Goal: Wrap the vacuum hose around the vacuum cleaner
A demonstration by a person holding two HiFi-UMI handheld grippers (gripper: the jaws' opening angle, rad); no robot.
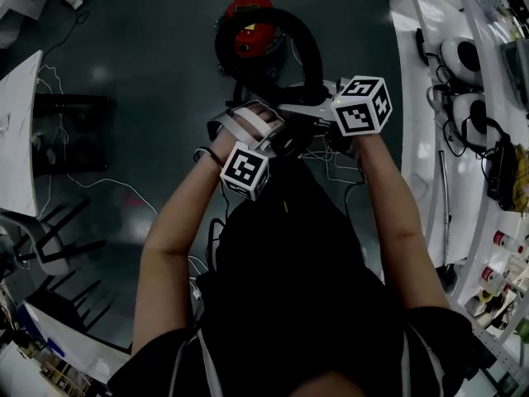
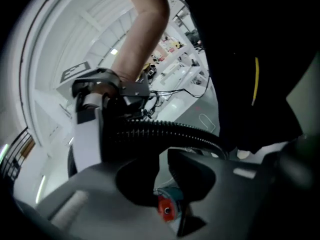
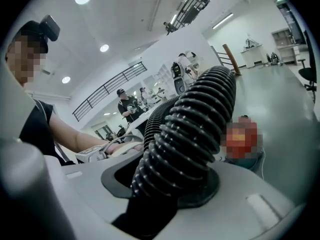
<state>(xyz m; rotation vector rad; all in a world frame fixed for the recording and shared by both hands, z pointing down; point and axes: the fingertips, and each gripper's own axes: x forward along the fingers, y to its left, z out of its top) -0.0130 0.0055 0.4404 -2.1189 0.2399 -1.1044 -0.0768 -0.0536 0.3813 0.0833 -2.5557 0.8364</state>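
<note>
The red vacuum cleaner (image 1: 252,31) stands on the dark floor ahead of me. Its black ribbed hose (image 1: 310,52) loops from it down toward my hands. My right gripper (image 1: 297,107) is shut on the hose (image 3: 195,129), which rises thick and ribbed from between its jaws (image 3: 170,179). My left gripper (image 1: 273,135) sits close beside it, its jaws (image 2: 165,159) nearly together with nothing between them. In the left gripper view the hose (image 2: 165,131) runs across just beyond the jaws. A bit of the vacuum cleaner (image 2: 167,206) shows through the narrow gap below.
A white workbench (image 1: 430,131) with gear and bottles runs along the right. A white table (image 1: 16,131) and dark chairs (image 1: 58,246) stand at the left, with thin cables (image 1: 99,180) on the floor. People (image 3: 127,106) stand far off in the hall.
</note>
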